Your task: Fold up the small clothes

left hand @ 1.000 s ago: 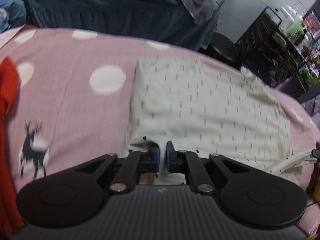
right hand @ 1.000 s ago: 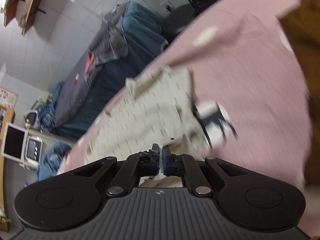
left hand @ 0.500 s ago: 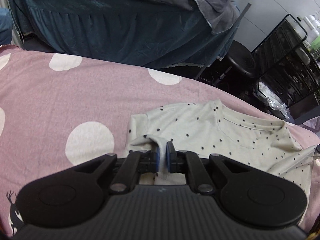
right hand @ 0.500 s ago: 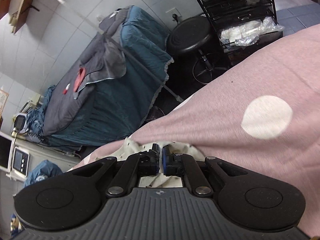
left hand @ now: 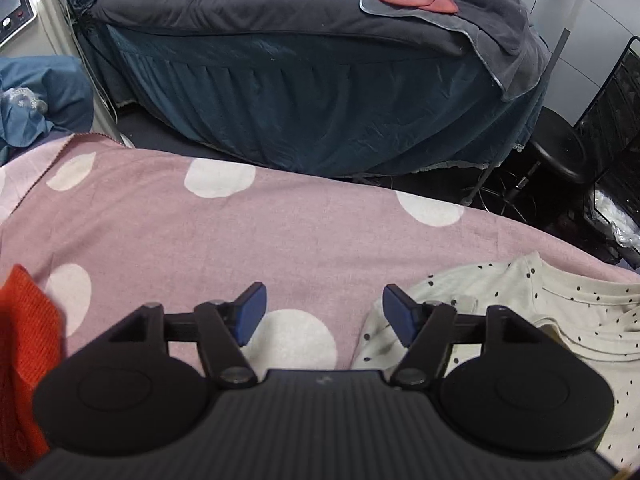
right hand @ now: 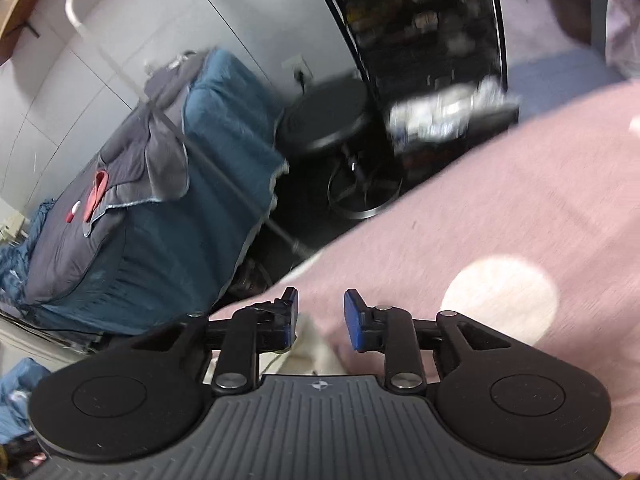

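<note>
A small cream shirt with black dots [left hand: 560,312] lies on the pink blanket with white spots [left hand: 280,232], at the lower right of the left wrist view. My left gripper [left hand: 322,312] is open and empty, just left of the shirt's edge; its right finger sits over the shirt's sleeve. My right gripper [right hand: 320,316] is open, with a bit of cream cloth [right hand: 316,348] lying loose between and below its fingers. The right wrist view is blurred.
An orange-red garment [left hand: 24,344] lies at the blanket's left edge. Beyond the blanket's far edge stand a dark blue bed [left hand: 320,92], a black round stool [right hand: 324,120] and a black wire rack [right hand: 420,24].
Both grippers were shut on the shirt and carried its near edge away from me over itself. Now both have opened and let it go; the left has shifted to the left.
</note>
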`<state>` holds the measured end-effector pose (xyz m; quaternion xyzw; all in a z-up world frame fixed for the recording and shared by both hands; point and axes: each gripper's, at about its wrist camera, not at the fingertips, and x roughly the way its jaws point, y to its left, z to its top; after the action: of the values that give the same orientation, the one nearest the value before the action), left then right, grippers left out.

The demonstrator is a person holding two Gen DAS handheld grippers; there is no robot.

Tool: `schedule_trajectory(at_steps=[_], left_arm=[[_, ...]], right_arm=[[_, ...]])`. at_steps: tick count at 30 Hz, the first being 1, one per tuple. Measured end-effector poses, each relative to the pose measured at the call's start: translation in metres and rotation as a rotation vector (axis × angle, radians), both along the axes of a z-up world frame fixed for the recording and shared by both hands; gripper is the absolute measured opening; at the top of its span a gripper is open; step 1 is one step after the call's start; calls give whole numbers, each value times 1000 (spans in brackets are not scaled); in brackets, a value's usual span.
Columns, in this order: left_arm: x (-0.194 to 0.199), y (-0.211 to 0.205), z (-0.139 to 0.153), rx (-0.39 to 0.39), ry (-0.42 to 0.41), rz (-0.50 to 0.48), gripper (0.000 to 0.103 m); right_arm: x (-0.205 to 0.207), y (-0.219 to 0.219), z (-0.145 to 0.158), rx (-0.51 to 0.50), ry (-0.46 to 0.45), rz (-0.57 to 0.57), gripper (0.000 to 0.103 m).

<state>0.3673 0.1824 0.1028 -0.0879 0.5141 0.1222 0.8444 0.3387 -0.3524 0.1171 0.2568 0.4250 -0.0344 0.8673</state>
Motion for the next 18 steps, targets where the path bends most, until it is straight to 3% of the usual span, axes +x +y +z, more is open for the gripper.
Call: schedule_trajectory(at_steps=[4, 7, 10, 14, 17, 18], left_arm=[[-18, -20, 15, 24, -67, -82, 62], [-35, -54, 20, 0, -104, -229, 58], [-41, -85, 4, -1, -39, -342, 53], [-37, -120, -28, 107, 37, -431, 53], [-25, -133, -44, 188, 51, -445, 64], [-21, -134, -46, 210, 33, -440, 73]], right_arm=[[-10, 7, 13, -47, -48, 74, 44], [-21, 29, 22, -103, -102, 229, 30], [-36, 68, 20, -174, -112, 492, 24], [-51, 113, -8, -307, -40, 716, 22], [-44, 129, -32, -329, 24, 753, 22], [-36, 131, -38, -338, 42, 747, 22]])
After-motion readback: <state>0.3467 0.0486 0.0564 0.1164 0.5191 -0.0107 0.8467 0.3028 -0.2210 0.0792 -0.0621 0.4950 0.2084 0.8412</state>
